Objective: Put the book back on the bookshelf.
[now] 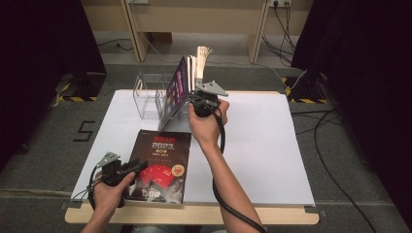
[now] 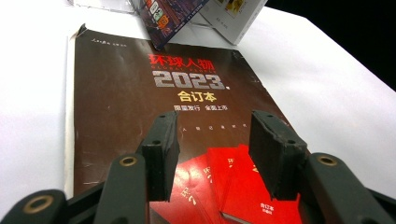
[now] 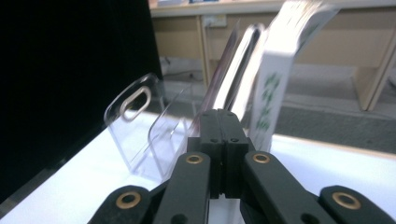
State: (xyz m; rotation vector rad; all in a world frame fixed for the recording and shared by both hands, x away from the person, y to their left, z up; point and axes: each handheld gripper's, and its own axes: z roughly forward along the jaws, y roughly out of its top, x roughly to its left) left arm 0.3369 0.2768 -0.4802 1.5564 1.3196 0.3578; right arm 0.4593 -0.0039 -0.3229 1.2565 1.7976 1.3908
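A dark brown magazine (image 1: 160,167) (image 2: 121,93) with red books and "2023" on its cover lies flat on the white sheet near the front edge. My left gripper (image 1: 142,165) (image 2: 212,123) hovers over its lower left part, open, with nothing between the jaws. At the back, several magazines (image 1: 180,87) (image 3: 275,70) lean upright in a clear acrylic holder (image 1: 145,97) (image 3: 135,116). My right gripper (image 1: 193,103) (image 3: 222,116) sits low against the leaning magazines' near side. Its pads are pressed together and no page is visible between them.
A white sheet (image 1: 262,145) covers the wooden table (image 1: 194,214). Black curtains (image 1: 39,58) stand at both sides. Cables (image 1: 330,160) run over the floor at the right, and desk legs (image 1: 136,34) stand behind the table.
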